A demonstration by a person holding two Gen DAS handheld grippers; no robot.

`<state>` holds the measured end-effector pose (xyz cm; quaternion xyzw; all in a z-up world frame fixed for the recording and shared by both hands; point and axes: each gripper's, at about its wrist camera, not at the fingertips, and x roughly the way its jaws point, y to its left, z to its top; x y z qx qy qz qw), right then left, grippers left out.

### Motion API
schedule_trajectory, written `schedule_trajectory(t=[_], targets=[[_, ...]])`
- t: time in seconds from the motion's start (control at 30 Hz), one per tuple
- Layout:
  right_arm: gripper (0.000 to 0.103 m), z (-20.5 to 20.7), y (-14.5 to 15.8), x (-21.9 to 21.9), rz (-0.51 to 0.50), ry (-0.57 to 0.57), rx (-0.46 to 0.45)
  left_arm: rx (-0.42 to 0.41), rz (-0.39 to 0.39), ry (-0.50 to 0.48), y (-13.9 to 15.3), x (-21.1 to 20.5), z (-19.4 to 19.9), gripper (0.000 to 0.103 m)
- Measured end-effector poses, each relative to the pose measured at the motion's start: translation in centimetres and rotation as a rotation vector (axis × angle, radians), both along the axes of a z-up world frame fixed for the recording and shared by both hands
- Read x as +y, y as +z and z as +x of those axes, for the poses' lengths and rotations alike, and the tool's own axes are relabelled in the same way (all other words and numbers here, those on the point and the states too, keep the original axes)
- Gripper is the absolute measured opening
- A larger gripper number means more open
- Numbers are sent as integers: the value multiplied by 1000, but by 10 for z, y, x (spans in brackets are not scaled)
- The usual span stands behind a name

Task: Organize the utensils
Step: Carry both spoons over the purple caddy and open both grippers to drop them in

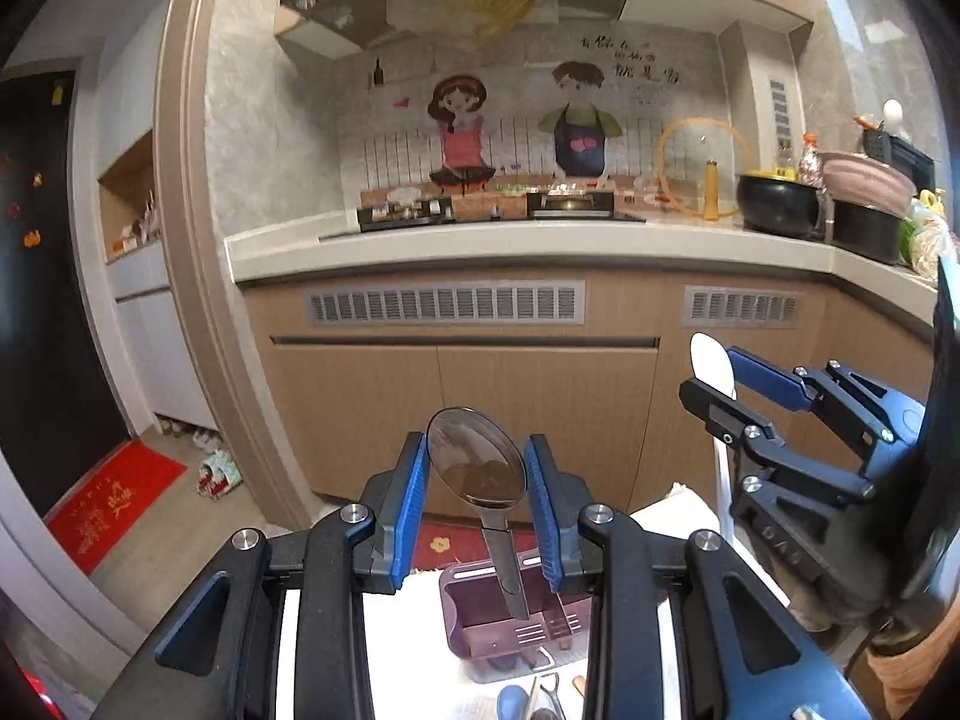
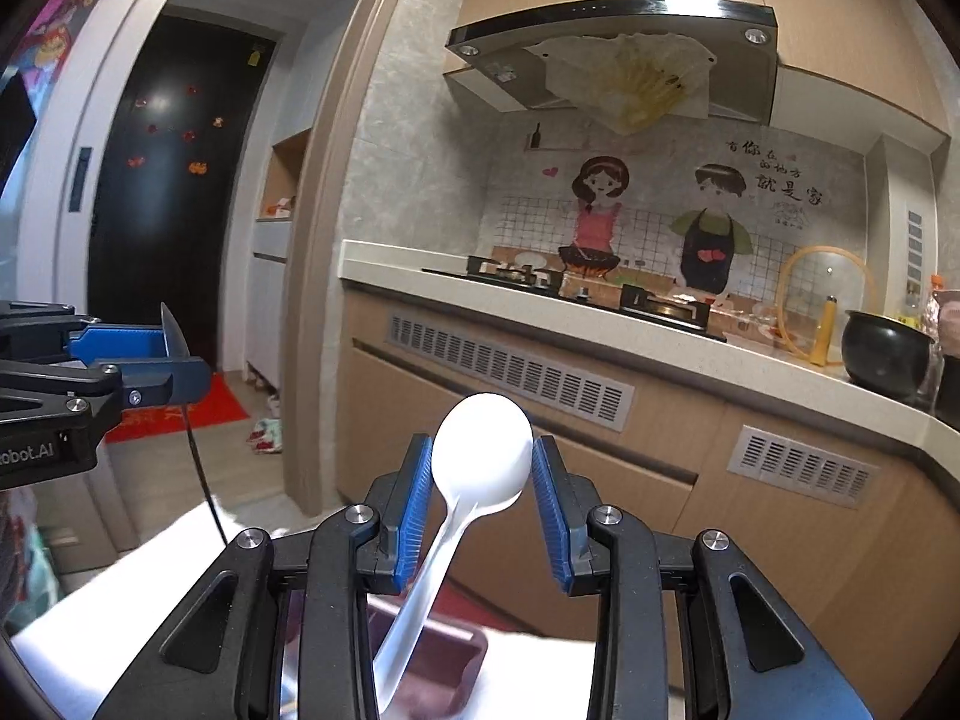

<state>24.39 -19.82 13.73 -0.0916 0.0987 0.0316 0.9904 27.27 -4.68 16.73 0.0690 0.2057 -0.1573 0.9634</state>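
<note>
My left gripper (image 1: 477,468) is shut on the bowl of a metal spoon (image 1: 477,462), bowl up, with the handle hanging down toward a purple utensil holder (image 1: 510,618) below. My right gripper (image 2: 482,468) is shut on the bowl of a white plastic spoon (image 2: 482,450), its handle slanting down toward the same purple holder (image 2: 444,666). The right gripper also shows in the left wrist view (image 1: 720,384), to the right of and level with the left one. The left gripper shows at the left edge of the right wrist view (image 2: 174,354).
A white table surface (image 1: 678,510) lies under both grippers, with more utensils (image 1: 540,696) on it near the bottom edge. Ahead is a kitchen counter (image 1: 540,240) with a stove (image 1: 498,207), pots (image 1: 780,204) and wooden cabinets (image 1: 468,408) below. A red mat (image 1: 114,510) lies on the floor at left.
</note>
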Motion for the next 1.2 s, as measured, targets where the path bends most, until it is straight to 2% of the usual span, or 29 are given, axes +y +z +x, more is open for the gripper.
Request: schedule_trajectory(t=[0.17,0.4,0.43,0.5,0.57,0.63,0.7,0.77,0.8,0.87,1.0,1.2], targets=[[35,44,-45,8,-45,-46,27,78,-4,-5,-39,-5,38,29],[35,78,-112,15,-104,-64,115,250,-11,-17,-104,-8,71,30],[35,80,-121,14,-100,-59,142,277,-18,-26,-112,-7,73,32],[37,85,-135,9,-66,-23,217,321,-35,-32,-126,-5,76,45],[47,87,-144,5,-34,4,277,343,-44,-34,-136,-1,74,51],[57,82,-148,1,-13,13,300,352,-51,-20,-139,4,68,53],[57,72,-148,-2,1,15,309,354,-70,-11,-137,13,60,63],[58,58,-143,-10,44,23,332,346,-80,9,-134,23,47,69],[59,51,-141,-14,65,27,341,346,-81,21,-133,28,40,69],[68,32,-137,-22,114,34,376,362,-85,44,-135,36,29,69],[69,-1,-141,-27,140,12,454,408,-76,42,-147,46,-2,69],[69,-39,-166,-27,139,-13,581,521,-19,-6,-188,49,-46,70]])
